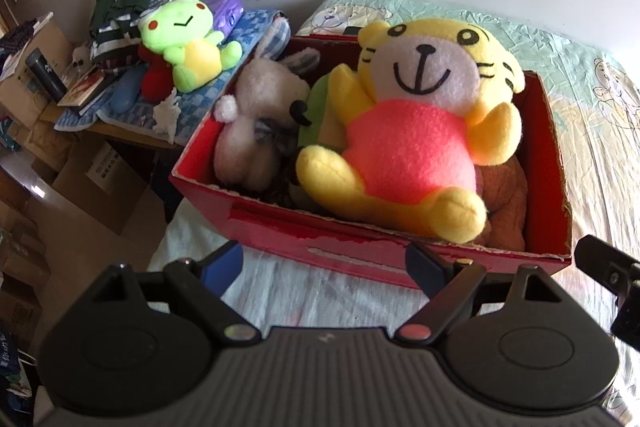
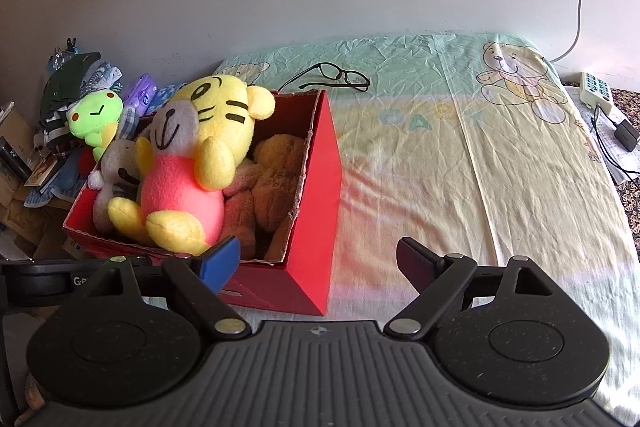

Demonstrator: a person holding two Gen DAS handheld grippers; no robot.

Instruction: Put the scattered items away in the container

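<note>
Yellow tiger plush (image 1: 416, 131) lying atop toys inside red box (image 1: 304, 247), left gripper (image 1: 324, 267) and right gripper (image 2: 318, 261) both released, empty, near box front, glasses (image 2: 332, 77) behind box.

A yellow tiger plush (image 1: 416, 131) lies face-up atop other plush toys in the red box (image 1: 360, 251).

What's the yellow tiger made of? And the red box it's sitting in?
The tiger looks like soft fleece plush: its surface is fuzzy and matte and its limbs are puffy. The box seems to be cardboard with a smooth red coating: the rim is torn and shows pale brown underneath.
</note>
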